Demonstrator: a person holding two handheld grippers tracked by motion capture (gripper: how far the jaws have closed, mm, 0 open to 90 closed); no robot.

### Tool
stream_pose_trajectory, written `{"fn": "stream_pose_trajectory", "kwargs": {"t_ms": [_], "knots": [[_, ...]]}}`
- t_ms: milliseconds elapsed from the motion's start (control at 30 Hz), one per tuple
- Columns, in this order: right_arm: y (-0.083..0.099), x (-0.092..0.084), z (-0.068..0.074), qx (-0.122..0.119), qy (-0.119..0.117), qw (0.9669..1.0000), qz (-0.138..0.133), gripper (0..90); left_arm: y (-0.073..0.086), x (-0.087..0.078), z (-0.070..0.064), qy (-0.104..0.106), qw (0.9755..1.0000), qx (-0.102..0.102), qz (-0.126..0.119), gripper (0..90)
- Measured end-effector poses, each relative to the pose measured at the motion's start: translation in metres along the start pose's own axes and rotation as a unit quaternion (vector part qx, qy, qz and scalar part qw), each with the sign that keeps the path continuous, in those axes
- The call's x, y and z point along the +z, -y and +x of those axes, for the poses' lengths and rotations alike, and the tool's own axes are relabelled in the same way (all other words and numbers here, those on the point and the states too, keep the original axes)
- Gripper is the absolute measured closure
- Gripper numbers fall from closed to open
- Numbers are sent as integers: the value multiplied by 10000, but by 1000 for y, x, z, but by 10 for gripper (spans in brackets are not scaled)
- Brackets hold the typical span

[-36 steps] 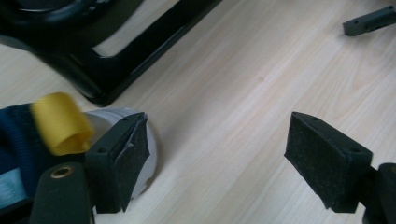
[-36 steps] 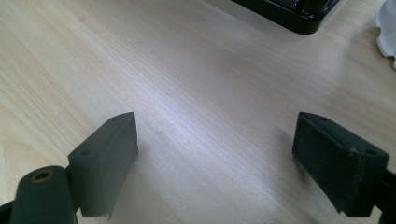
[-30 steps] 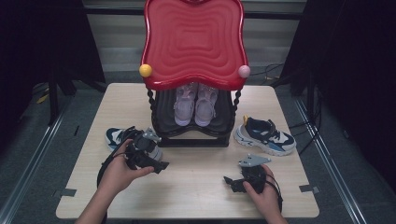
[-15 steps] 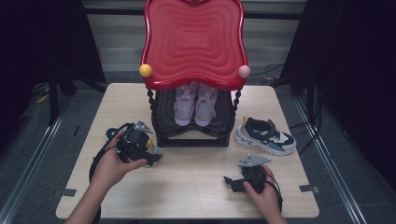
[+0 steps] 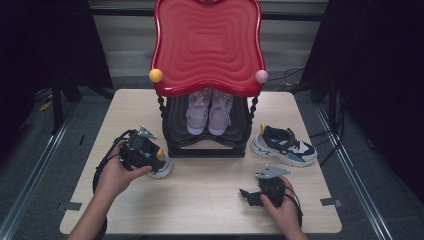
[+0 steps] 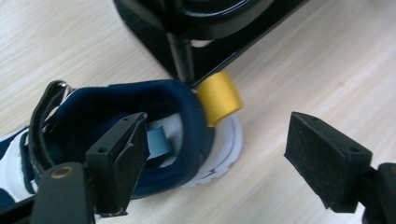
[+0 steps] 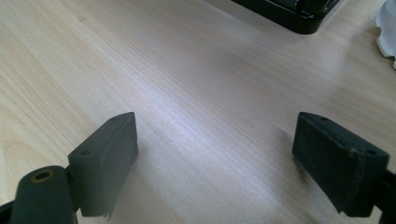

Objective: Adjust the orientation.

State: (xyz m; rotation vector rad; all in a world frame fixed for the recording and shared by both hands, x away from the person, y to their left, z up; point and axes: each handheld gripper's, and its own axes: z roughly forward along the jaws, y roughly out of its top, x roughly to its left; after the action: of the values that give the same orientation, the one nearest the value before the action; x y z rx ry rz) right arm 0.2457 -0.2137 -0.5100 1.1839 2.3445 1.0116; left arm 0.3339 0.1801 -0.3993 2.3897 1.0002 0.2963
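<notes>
I am viewing a light wooden table with a black shoe rack standing at its middle, under a red wavy top that is carrying a yellow knob and a pink knob at its front corners. A pair of pale purple shoes is sitting on the rack's shelf, toes toward me.

My left hand is holding the left gripper down over a navy and white shoe lying just beside the rack's front left corner. The jaws are standing wide apart: one pad is sitting inside the shoe's opening, the other is hanging over bare table clear of the heel, so nothing is clamped. The shoe's yellow heel loop is lying close against the rack's black base and its thin upright post, which is crowding the space behind the heel.

A matching navy and white shoe is resting on the table right of the rack, near its front right corner and well apart from either gripper.

My right hand is holding the right gripper low over open table near the front edge, jaws spread wide and empty; the rack's base edge is showing far ahead of it
</notes>
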Motion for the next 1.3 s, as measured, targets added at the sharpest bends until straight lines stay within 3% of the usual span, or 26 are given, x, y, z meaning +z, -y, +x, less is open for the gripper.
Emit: {"fn": "stream_pose_trajectory", "kwargs": {"t_ms": [333,400,467,533,633,733,1167,1300], "knots": [[0,0,0,1,0,10000,-1,138,-2,8,6,-121,9999,53,60,392],[0,0,0,2,0,10000,0,137,-3,8,6,-99,9998,106,111,481],[0,0,0,1,1,10000,0,138,-3,10,5,-136,9999,45,62,501],[0,0,0,2,0,10000,0,138,-3,10,5,-95,9998,109,129,572],[0,0,0,1,0,10000,0,138,-1,11,5,-121,9996,164,193,610],[0,0,0,2,0,10000,1,137,2,12,7,-53,9997,122,219,666],[0,0,0,2,1,10000,-1,138,7,6,8,44,9995,222,242,713],[0,0,0,0,0,10000,0,137,12,0,8,92,9996,247,134,716]]}}
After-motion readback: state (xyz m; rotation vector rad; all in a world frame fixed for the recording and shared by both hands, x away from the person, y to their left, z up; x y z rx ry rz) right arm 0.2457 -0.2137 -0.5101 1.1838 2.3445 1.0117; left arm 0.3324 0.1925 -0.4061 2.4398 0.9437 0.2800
